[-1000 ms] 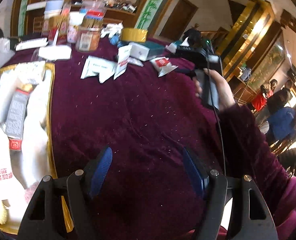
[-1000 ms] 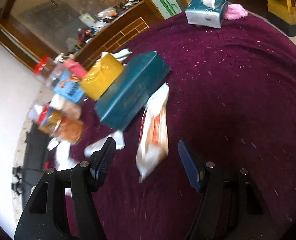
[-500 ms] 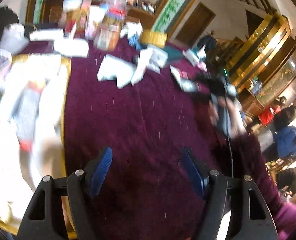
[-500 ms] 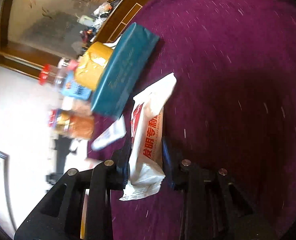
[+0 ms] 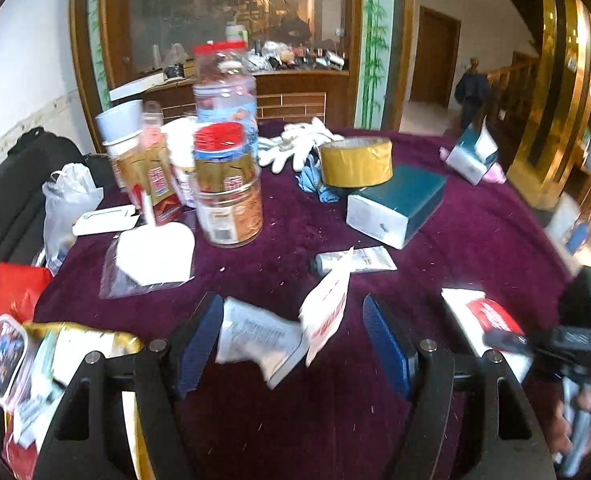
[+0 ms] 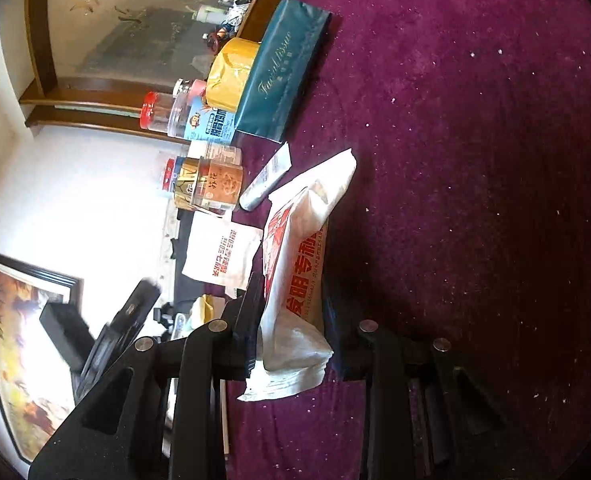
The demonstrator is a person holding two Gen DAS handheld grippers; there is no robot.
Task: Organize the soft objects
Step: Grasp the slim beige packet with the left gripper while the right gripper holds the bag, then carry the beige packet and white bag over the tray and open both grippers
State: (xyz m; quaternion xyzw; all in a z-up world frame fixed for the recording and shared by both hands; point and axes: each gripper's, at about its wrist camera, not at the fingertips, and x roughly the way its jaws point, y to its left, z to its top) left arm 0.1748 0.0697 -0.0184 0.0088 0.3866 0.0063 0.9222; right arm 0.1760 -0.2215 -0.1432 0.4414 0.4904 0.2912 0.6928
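Right gripper (image 6: 291, 320) pinching a soft white packet with red letters (image 6: 295, 280), left gripper (image 5: 293, 344) spread wide over white packets (image 5: 255, 336) on the purple velvet table (image 5: 475, 232)

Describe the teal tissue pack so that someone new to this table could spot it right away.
On the purple tablecloth, look just beyond the middle, next to the yellow tape roll, which leans on its far end. The teal tissue pack is a soft rectangular block with a white end face. Unlike the flat white packets nearby, it is thick and dark teal.
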